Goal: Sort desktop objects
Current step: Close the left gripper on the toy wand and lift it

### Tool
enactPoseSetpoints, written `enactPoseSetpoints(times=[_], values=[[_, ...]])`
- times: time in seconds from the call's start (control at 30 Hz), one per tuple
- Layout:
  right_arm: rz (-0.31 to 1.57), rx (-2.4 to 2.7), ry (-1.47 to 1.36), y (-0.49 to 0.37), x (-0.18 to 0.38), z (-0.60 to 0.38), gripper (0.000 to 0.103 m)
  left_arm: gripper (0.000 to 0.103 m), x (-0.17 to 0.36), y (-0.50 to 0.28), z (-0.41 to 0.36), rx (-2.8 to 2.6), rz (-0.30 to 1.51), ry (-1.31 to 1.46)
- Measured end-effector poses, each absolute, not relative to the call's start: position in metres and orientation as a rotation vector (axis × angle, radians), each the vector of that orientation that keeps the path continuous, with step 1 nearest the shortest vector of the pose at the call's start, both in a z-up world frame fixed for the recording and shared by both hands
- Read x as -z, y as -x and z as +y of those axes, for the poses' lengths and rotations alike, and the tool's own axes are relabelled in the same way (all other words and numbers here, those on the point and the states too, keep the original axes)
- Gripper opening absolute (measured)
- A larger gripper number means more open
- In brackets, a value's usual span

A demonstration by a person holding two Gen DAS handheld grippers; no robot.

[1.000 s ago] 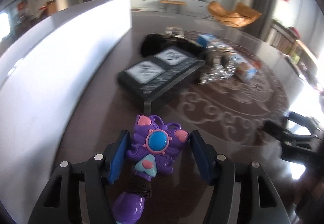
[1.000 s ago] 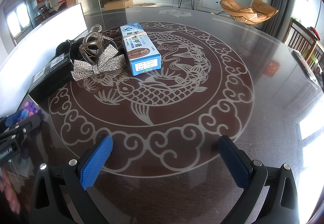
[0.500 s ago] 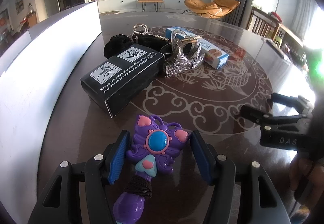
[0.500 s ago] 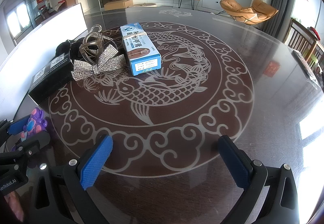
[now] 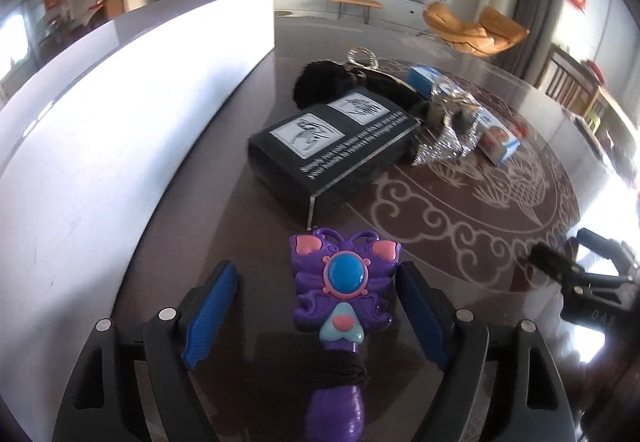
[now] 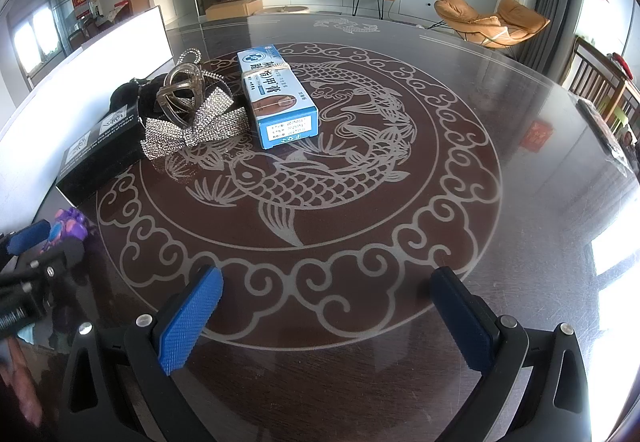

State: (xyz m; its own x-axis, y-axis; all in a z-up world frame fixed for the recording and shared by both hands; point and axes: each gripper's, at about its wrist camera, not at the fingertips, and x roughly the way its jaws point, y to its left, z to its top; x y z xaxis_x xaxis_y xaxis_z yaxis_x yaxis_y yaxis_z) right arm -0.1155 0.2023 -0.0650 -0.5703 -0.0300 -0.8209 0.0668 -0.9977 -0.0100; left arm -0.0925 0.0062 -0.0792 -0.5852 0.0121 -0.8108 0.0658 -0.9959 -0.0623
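The left hand-held gripper point(image 5: 316, 306) is opening, its jaws parting from the wand point(image 5: 345, 282), which lies on the counter point(image 5: 460, 242) between them, clear of the left pad. Finish opening, then lift straight back. The black box point(image 5: 332, 146) sits at 12 o'clock, the white board point(image 5: 132, 114) at 10. The right hand-held gripper point(image 6: 326, 318) hangs released, empty, with open room ahead.

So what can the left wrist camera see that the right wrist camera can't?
Only the left wrist view shows the whole purple butterfly wand, lying between the left gripper as its jaws open, one pad clear of it.

Only the right wrist view shows the whole fish pattern on the table and the empty, open right gripper.

Both show the black box, the sparkly bow, the blue box and the white board.
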Motion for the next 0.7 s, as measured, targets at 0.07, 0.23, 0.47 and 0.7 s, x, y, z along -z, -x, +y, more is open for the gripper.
enactPoseSetpoints(times=[0.07, 0.23, 0.47, 0.7], values=[[0.062, 2.736, -1.429, 0.115, 0.065, 0.202, 0.103, 0.081, 0.08, 0.093, 0.007, 2.765, 0.126, -1.418], [0.062, 2.736, -1.429, 0.115, 0.065, 0.202, 0.103, 0.088, 0.08, 0.09, 0.013, 2.777, 0.095, -1.458], [0.044, 2.737, -1.424, 0.116, 0.065, 0.203, 0.103, 0.092, 0.069, 0.08, 0.013, 2.904, 0.176, -1.839], [0.031, 2.739, -1.42, 0.117, 0.064, 0.206, 0.103, 0.092, 0.064, 0.069, -0.001, 2.901, 0.11, -1.934]])
